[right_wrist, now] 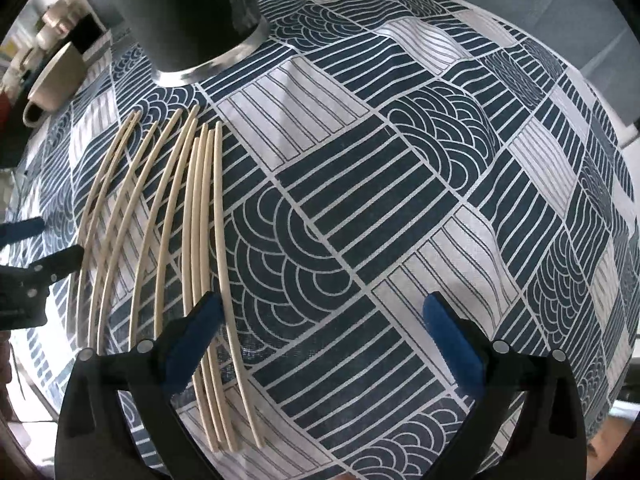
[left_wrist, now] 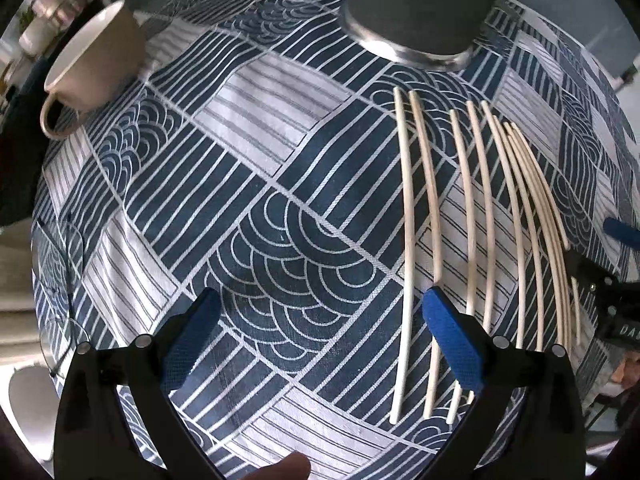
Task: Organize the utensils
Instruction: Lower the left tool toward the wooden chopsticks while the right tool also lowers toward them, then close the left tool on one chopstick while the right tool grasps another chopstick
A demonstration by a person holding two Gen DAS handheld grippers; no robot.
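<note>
Both the left gripper (left_wrist: 320, 320) and right gripper (right_wrist: 320, 320) are hovering wide open and empty while the chopsticks (left_wrist: 476, 220), probably light, stiff and slippery, are lying loose just before the dark holder (left_wrist: 420, 12), best pinched mid-length.

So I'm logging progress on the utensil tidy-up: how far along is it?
Nothing looks done yet: all the chopsticks lie loose on the patterned tablecloth, none visibly in the dark holder standing beyond them. Nothing is in hand either: the left tongs and right tongs are both open and empty. Left to do: picking up the chopsticks, presumably into the holder.
</note>
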